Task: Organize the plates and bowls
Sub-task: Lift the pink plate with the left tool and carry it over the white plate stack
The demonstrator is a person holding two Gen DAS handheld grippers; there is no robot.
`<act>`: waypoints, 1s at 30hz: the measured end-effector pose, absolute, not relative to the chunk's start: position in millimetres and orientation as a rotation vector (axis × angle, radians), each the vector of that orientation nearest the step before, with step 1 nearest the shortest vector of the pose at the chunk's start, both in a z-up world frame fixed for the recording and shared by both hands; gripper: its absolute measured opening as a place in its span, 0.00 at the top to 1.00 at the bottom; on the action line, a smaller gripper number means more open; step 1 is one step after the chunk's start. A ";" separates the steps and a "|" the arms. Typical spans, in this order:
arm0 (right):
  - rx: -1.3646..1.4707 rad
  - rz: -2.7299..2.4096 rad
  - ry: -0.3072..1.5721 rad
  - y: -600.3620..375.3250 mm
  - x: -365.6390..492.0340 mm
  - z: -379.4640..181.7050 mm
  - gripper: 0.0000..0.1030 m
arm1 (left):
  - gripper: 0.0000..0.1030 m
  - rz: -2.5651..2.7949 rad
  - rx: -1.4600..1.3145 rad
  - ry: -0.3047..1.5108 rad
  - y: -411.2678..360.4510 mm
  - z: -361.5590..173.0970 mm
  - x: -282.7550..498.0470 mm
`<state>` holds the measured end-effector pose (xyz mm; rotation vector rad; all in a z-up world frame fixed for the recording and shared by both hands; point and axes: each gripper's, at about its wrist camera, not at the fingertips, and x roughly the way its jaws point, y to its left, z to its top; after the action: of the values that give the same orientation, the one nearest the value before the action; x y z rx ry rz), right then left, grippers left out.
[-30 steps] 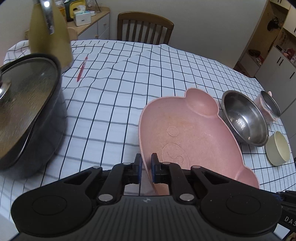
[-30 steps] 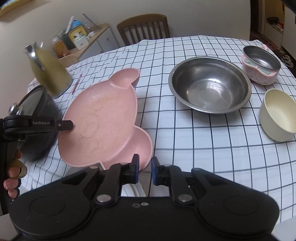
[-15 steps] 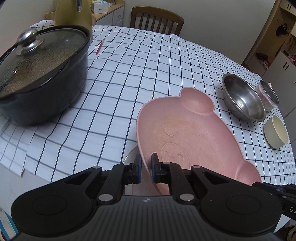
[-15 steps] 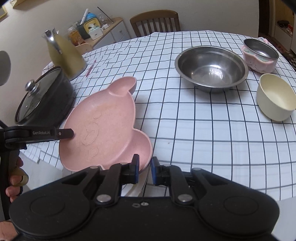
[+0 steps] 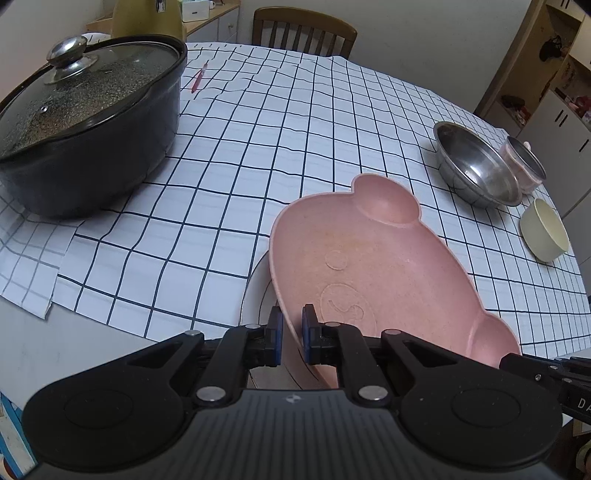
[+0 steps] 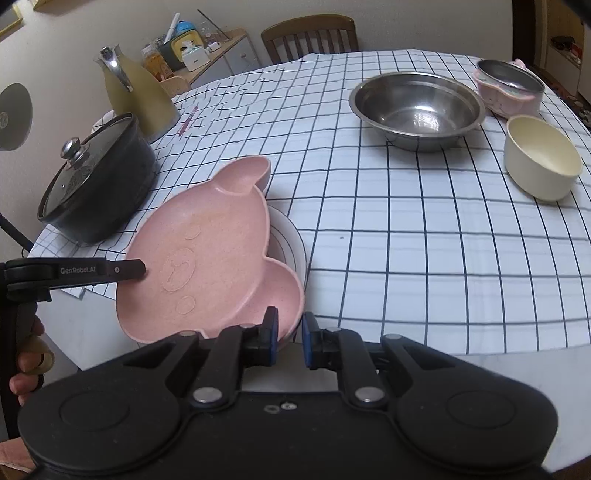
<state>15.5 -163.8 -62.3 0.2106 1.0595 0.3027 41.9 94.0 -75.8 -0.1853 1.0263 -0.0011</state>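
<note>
A pink bear-shaped plate (image 5: pixel 369 266) (image 6: pixel 207 258) is held tilted over the near edge of the checked table. My left gripper (image 5: pixel 291 325) is shut on its side rim. My right gripper (image 6: pixel 290 332) is shut on the rim of one ear. A white plate (image 5: pixel 255 295) (image 6: pixel 291 247) lies right under the pink one; whether it rests on the table I cannot tell. Far right stand a steel bowl (image 6: pixel 417 107), a cream bowl (image 6: pixel 539 158) and a small pink bowl with a steel liner (image 6: pixel 506 85).
A black lidded pot (image 5: pixel 85 110) sits at the table's left, with a yellow jug (image 6: pixel 136 99) behind it and a red pen (image 5: pixel 197 77) beside it. A wooden chair (image 5: pixel 303 31) stands at the far side. A hand (image 6: pixel 26 365) holds the left gripper's handle.
Both grippers have drawn back with the pink plate toward the table's near edge. The pot and bowls now look farther off, and the bare table edge has come into view.
</note>
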 end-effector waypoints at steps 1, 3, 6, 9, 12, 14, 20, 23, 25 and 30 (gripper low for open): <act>0.211 0.299 1.057 -163.3 14.7 -63.5 0.87 | 0.91 -0.002 -0.185 1.025 94.1 -76.5 41.5; 0.210 0.292 1.055 -162.6 13.8 -65.9 0.87 | 0.91 -0.007 -0.184 1.025 93.7 -78.1 41.9; 0.211 0.272 1.067 -163.2 14.4 -71.4 0.88 | 0.91 -0.017 -0.184 1.030 92.6 -82.1 41.4; 0.218 0.262 1.059 -164.9 15.5 -74.4 0.88 | 0.91 -0.020 -0.196 1.032 93.2 -85.7 41.8; 0.223 0.247 1.058 -165.9 18.8 -73.4 0.89 | 0.91 -0.024 -0.203 1.039 93.4 -89.0 43.4; 0.216 0.242 1.055 -165.5 21.1 -73.9 0.89 | 0.90 -0.031 -0.206 1.040 92.9 -90.2 43.9; 0.228 0.206 1.059 -170.3 33.1 -77.2 0.92 | 0.90 -0.053 -0.210 1.059 86.7 -95.3 47.7; 0.208 0.189 1.053 -170.7 36.5 -78.0 0.91 | 0.90 -0.061 -0.216 1.065 84.2 -97.4 48.7; 0.204 0.180 1.052 -172.1 38.5 -78.9 0.91 | 0.90 -0.069 -0.220 1.071 82.9 -98.8 49.9; 0.222 0.171 1.070 -176.2 38.1 -81.4 0.85 | 0.90 -0.089 -0.209 1.086 80.4 -102.2 49.6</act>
<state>38.1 -176.2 -81.4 0.2219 1.0701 0.1711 49.6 80.4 -102.2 -0.2093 1.0862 -0.0895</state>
